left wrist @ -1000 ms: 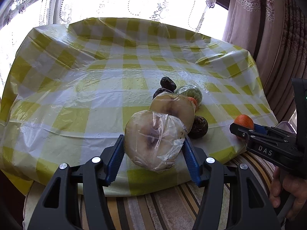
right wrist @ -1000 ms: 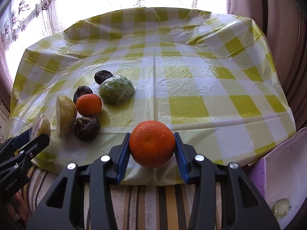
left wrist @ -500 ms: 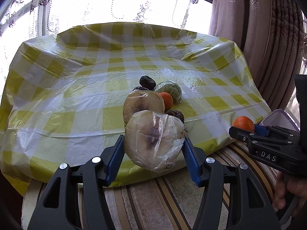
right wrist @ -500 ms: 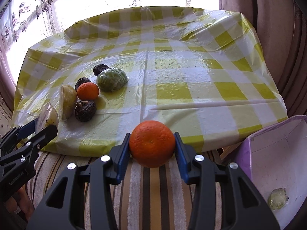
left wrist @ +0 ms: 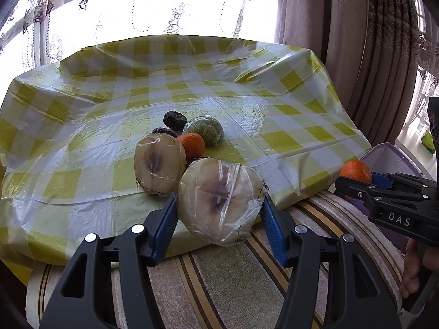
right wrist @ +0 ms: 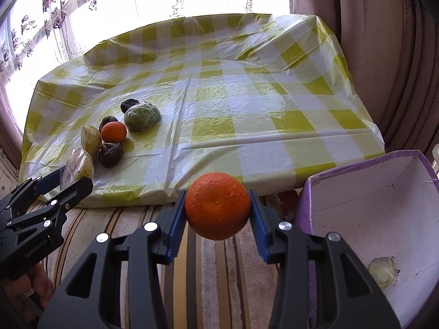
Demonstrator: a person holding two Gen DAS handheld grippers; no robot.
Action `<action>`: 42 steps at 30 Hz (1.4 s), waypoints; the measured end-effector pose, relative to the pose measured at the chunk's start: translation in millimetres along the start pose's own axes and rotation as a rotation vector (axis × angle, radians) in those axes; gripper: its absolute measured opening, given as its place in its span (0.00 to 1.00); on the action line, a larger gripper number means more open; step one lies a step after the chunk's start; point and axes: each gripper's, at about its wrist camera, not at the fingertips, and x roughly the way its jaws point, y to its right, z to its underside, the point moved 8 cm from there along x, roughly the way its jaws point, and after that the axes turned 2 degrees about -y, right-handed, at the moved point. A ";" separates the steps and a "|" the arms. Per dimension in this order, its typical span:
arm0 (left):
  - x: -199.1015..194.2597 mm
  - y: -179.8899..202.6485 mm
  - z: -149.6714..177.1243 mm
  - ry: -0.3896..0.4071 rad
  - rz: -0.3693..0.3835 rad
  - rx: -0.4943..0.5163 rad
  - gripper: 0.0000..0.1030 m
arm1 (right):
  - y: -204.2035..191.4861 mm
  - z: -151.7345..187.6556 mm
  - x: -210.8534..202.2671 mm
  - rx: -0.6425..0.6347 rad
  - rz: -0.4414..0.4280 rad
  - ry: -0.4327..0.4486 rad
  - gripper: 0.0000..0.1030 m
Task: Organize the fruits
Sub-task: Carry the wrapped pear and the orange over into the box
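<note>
My left gripper [left wrist: 219,213] is shut on a plastic-wrapped pale fruit half [left wrist: 221,200], held off the table's front edge; it also shows in the right wrist view [right wrist: 78,166]. My right gripper [right wrist: 218,213] is shut on an orange [right wrist: 218,209], held above the striped cushion left of a purple box [right wrist: 370,192]; the orange also shows in the left wrist view [left wrist: 356,172]. On the table lie a second wrapped half [left wrist: 160,160], another orange [left wrist: 192,144], a wrapped green fruit [left wrist: 204,130] and dark wrinkled fruits [left wrist: 174,119].
The table has a yellow-checked plastic cloth [right wrist: 247,104]. The purple box stands open at the right, with one wrapped pale fruit [right wrist: 382,272] inside. A striped cushion [right wrist: 216,268] lies below both grippers. Curtains [left wrist: 356,41] hang at the right, a window behind.
Both grippers have pulled back from the table and swung right with their fruit. The purple box has come further into the right wrist view.
</note>
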 end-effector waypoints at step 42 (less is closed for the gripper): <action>30.7 227.6 -8.9 -0.008 0.284 0.413 0.55 | 255.7 64.9 -55.1 0.303 0.345 -0.037 0.42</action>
